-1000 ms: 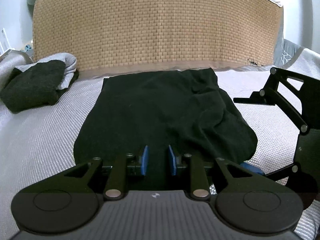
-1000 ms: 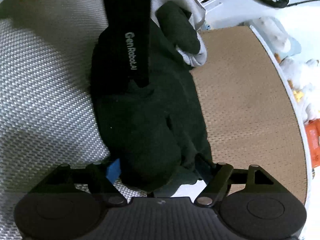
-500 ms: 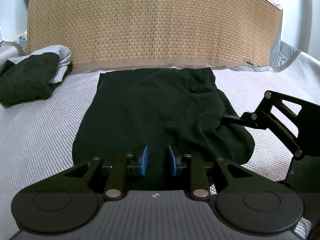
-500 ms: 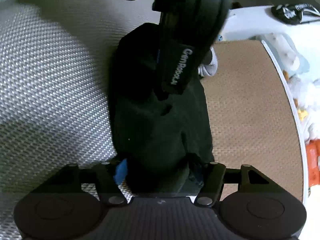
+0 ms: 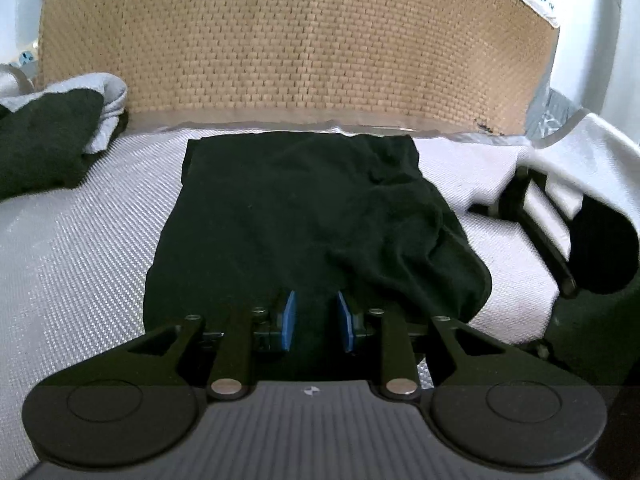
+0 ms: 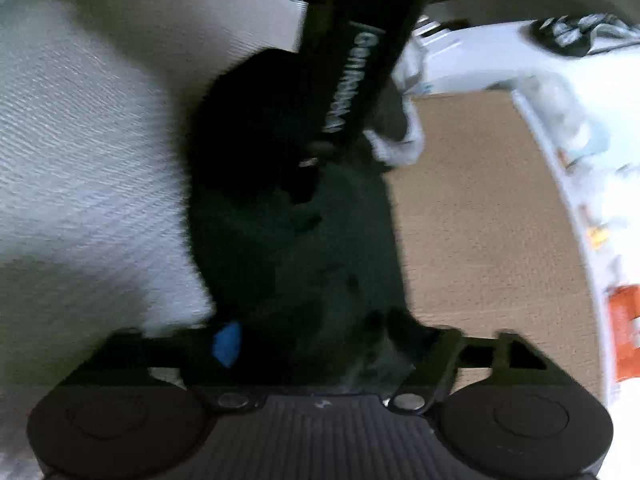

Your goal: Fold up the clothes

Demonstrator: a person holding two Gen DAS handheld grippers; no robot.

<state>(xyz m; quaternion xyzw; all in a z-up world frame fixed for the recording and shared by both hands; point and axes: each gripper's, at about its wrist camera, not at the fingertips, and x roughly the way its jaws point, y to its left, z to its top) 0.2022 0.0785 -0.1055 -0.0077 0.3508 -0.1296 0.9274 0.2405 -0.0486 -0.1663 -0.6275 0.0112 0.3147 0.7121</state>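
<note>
A black garment (image 5: 288,216) lies mostly flat on the grey-white woven bedding (image 5: 80,264), with a rumpled lobe at its right side. My left gripper (image 5: 316,316) sits at the garment's near edge, its blue pads (image 5: 289,314) nearly together with black cloth between them. My right gripper (image 5: 536,220) hangs off to the right, clear of the cloth. In the blurred right wrist view my right gripper (image 6: 312,340) is wide open, the garment (image 6: 304,264) spreading between and beyond its fingers. The left gripper (image 6: 312,164) reaches down onto the cloth from above.
A heap of black and grey clothes (image 5: 52,136) lies at the far left of the bedding. A tan woven mat (image 5: 300,48) rises behind the garment. In the right wrist view a white ledge with a dark item (image 6: 576,36) and an orange thing (image 6: 624,332) sit beyond the mat.
The right gripper has drawn back to the right, away from the garment's rumpled lobe. The left gripper keeps the same narrow gap on the near edge. The right view is now motion-blurred.
</note>
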